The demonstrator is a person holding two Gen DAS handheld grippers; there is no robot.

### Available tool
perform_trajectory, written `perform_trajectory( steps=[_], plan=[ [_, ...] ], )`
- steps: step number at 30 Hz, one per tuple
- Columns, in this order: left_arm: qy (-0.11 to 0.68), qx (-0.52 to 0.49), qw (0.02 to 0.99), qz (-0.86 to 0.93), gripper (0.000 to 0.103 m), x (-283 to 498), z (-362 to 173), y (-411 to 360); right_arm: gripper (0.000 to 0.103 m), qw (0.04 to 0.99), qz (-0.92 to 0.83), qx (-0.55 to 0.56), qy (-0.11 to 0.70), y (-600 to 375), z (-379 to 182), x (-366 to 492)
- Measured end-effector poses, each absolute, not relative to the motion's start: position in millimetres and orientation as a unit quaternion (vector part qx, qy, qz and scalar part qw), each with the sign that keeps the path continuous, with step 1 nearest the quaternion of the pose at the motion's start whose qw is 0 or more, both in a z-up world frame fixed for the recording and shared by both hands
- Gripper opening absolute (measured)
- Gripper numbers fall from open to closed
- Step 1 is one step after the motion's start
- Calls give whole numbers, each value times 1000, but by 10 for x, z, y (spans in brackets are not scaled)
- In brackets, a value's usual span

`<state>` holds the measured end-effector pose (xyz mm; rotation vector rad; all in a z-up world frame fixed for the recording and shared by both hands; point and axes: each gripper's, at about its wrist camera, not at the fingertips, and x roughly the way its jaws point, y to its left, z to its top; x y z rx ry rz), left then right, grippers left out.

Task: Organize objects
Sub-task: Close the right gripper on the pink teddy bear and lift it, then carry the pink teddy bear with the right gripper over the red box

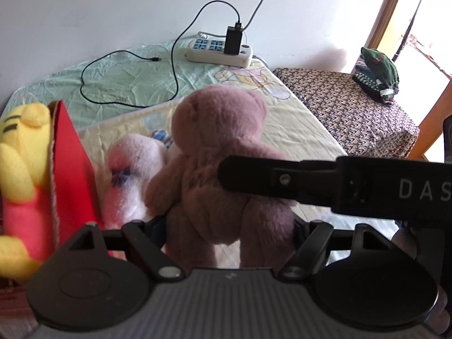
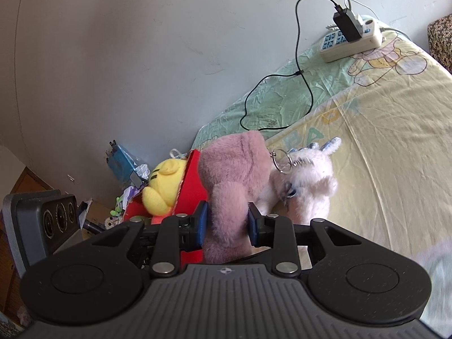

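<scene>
Your right tongs [image 2: 227, 221] are clamped on the mauve bear [image 2: 234, 175], blue pads [image 2: 202, 223] pressing into its fuzzy plush body from both sides. From the left wrist view, the bear [image 1: 223, 158] stands upright with its rounded back to you, right between your left tongs [image 1: 228, 226]; their fingers are hidden behind the fur, so you cannot tell whether they grip. A black tong finger [image 1: 282, 178] of your right tool lies across the bear's side.

Just beside the bear lies a pale pink plush [image 1: 132, 175], shaggy, with a metal keyring [image 2: 282, 159] at its head. To the left, a yellow knitted-looking toy [image 1: 22, 163] sits in a red cardboard box [image 1: 72, 163] with a raw corrugated edge.

All this rests on a bed [image 1: 296, 113] under a smooth yellow-and-mint cartoon sheet. Near the plain white wall, a cream power strip [image 1: 219, 49] carries a black charger [image 1: 233, 41], its thin cable [image 1: 172, 65] looping over the sheet. A dark patterned cover [image 1: 353, 107] lies beyond, with folded green clothing [image 1: 378, 70] on it.
</scene>
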<state>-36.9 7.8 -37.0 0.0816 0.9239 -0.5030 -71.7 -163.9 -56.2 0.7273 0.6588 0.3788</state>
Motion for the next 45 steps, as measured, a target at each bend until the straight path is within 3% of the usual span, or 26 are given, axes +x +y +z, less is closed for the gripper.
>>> perform_trajectory(
  steps=[27, 45],
  plan=[
    [347, 1, 903, -253, 77, -853, 350, 1663, 31, 888, 224, 325, 237, -309, 42, -801],
    [366, -5, 905, -218, 77, -303, 130, 2514, 31, 901, 210, 264, 275, 597, -32, -147]
  ],
)
